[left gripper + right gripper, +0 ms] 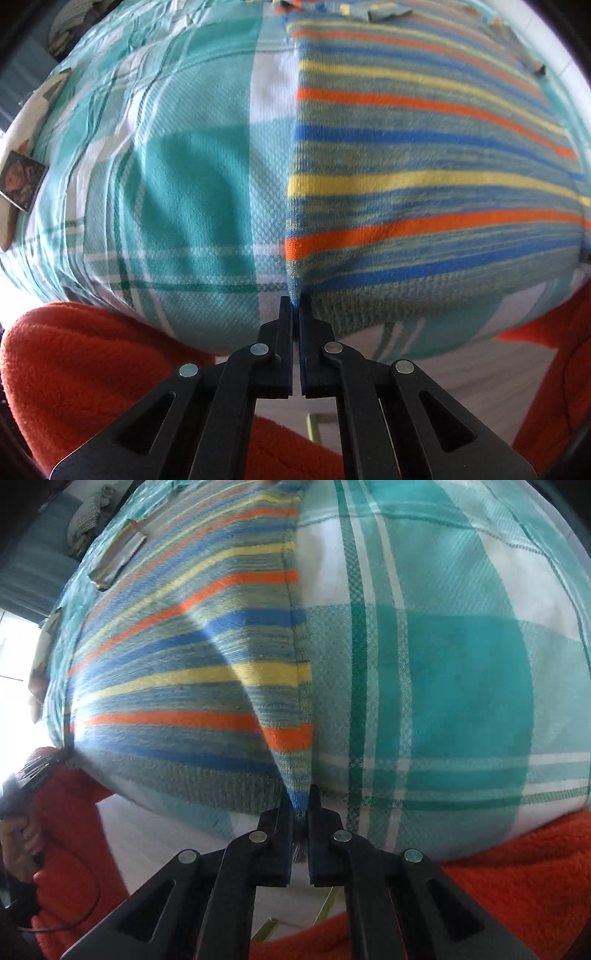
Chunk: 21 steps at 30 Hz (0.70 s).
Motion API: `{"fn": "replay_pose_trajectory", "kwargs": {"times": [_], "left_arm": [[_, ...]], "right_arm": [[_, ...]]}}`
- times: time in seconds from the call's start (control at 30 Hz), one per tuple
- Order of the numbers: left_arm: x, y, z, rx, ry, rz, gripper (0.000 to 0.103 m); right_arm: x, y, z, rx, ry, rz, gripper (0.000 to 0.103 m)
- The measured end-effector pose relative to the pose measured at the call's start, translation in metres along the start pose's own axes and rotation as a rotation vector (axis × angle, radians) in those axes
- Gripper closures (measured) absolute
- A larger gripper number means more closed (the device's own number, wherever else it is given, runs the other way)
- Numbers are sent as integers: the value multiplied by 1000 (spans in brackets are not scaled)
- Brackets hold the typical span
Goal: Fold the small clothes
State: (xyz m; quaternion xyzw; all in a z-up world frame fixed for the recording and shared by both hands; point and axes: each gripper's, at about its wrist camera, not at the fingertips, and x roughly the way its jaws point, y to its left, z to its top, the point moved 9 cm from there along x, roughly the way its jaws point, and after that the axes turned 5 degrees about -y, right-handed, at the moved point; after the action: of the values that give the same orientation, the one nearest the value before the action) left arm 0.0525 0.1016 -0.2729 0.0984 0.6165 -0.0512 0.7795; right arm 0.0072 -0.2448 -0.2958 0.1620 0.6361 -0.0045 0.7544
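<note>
Two tools are clenched on one garment, each at a near corner of it. Left tool (295, 306): jaws closed on the near left corner of the striped knit garment (424, 155), only a thin fold of blue-and-green hem between the pads. Right tool (298, 805): jaws closed on the near right corner of the same garment (177, 657), a pinch of fabric bunched between the fingers and pulled into a small ridge running up from the grip.

Garment lies spread flat on a teal-and-white plaid cloth (177, 177) covering the bench, its near hem close to the bench edge, stripes in orange, yellow and blue running across. Orange fleece sleeve (92, 369) of the person shows below the bench edge in both views; a small picture card (22, 181) sits near the bench's far left edge.

Step in hand, as I judge it: grasp for the first fold, both near corners secured. Next move calls for lifting both corners together, keeping the hem taut between them, and carrying it over toward the far edge so the halves meet squarely. Uneven lift would skew the fold.
</note>
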Motion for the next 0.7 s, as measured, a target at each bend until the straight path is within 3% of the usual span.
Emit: {"fn": "replay_pose_trajectory", "kwargs": {"times": [0.27, 0.33, 0.37, 0.4, 0.47, 0.57, 0.63, 0.7], "left_arm": [[11, -22, 10, 15, 14, 72, 100], [7, -24, 9, 21, 26, 86, 89], [5, -30, 8, 23, 30, 98, 66], [-4, -27, 7, 18, 24, 104, 46], [-35, -17, 11, 17, -37, 112, 41], [-91, -8, 44, 28, -183, 106, 40], [-130, -12, 82, 41, -320, 65, 33], [-153, -31, 128, 97, -450, 23, 18]], "right_arm": [[0, -4, -3, 68, -31, 5, 99], [-2, -6, -4, 78, -40, 7, 98], [-8, -12, -6, 83, -43, 12, 90], [-16, -14, -10, 94, -43, 19, 75], [-35, -20, -17, 89, -58, 2, 57], [-69, -28, -15, 42, -170, -93, 56], [-90, -34, -9, 21, -250, -153, 55], [-100, -37, -2, 34, -304, -153, 55]]}}
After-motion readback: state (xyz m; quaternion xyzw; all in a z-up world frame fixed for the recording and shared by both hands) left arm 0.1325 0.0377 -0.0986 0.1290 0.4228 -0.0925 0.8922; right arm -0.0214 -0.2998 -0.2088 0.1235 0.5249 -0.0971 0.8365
